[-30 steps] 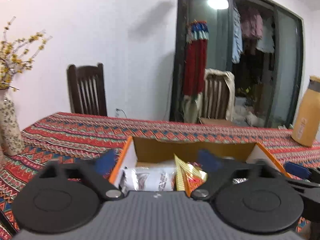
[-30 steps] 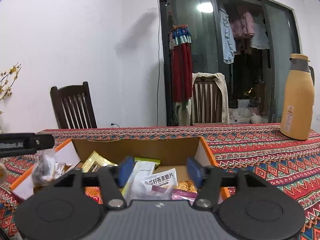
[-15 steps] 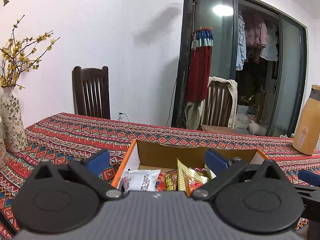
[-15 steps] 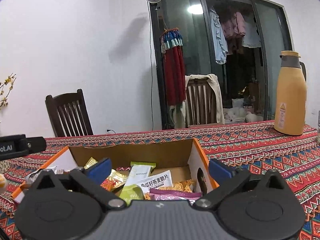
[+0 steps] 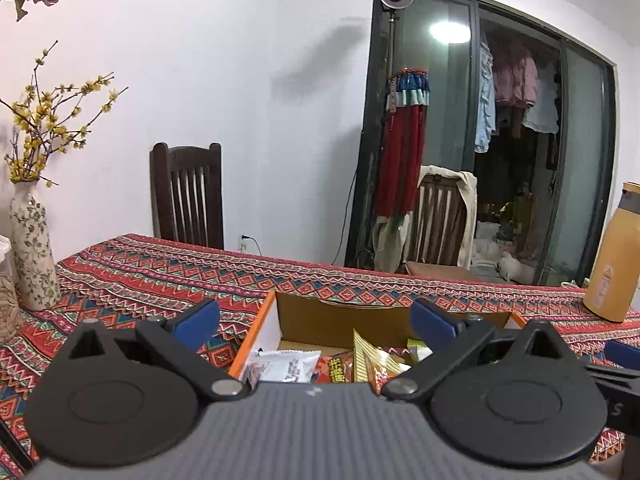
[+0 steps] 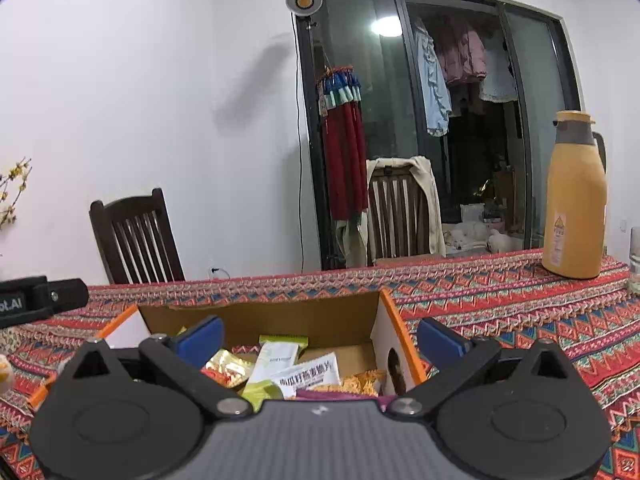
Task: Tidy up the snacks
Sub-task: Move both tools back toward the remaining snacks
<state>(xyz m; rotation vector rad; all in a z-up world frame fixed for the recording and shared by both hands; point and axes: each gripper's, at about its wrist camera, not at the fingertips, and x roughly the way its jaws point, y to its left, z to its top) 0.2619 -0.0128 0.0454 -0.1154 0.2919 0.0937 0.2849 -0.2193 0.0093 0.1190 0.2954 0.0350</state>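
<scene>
Right gripper [image 6: 318,340] opened wider, one box [image 6: 394,332], two chairs [image 6: 136,236]

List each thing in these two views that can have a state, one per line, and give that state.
Left claw: open, holding nothing.
Right claw: open, holding nothing; its jaws have just been opening.
Orange-edged cardboard box: open-topped, holding snack packets.
White snack packet with black print: lying flat in the box.
Yellow thermos jug: upright, lid on.
Floral ceramic vase: upright, holding yellow-flowered branches.
</scene>
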